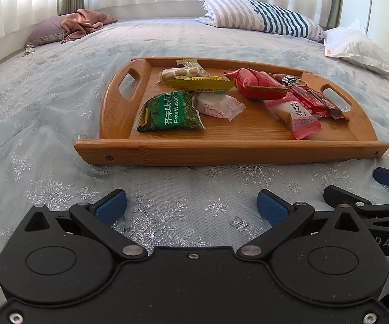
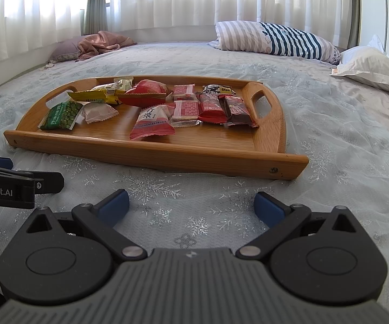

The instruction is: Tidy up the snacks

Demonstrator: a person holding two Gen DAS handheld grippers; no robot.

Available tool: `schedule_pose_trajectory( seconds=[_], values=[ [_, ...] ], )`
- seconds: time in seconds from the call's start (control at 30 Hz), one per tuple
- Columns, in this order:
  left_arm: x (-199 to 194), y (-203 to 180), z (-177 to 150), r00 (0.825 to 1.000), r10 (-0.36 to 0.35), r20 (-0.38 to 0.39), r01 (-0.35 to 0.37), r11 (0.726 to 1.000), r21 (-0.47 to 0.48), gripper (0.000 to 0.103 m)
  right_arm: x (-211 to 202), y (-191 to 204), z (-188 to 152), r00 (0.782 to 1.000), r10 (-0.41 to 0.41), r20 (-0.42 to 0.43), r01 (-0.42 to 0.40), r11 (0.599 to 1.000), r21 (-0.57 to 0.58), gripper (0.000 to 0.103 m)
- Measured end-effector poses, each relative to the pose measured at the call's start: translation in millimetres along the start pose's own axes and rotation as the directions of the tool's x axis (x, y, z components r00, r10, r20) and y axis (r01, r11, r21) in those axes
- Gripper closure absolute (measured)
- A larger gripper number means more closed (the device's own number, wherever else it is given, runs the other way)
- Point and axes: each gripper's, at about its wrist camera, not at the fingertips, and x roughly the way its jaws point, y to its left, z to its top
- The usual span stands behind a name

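A bamboo tray lies on the bed and holds several snack packets. A green wasabi peas bag, a white packet and a yellow bar lie on its left side. Red and pink packets lie on its right side. My left gripper is open and empty, above the bedspread in front of the tray. My right gripper is open and empty too, beside the left one, which shows at the left edge of the right wrist view.
The bed has a pale snowflake bedspread. A striped pillow and a white pillow lie at the far right. A pink cloth on a purple cushion lies far left. Curtains hang behind.
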Motion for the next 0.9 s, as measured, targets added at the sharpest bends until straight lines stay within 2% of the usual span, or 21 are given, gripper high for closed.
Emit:
schedule_pose_trajectory(
  seconds=[0.9],
  values=[
    [-1.0,-0.4,-2.8,1.000,0.000,0.010,0.000,1.000,0.002,0.000,-0.2,0.3,0.1,1.000,-0.001,0.001,0.001,1.000,-0.001,0.000]
  ],
)
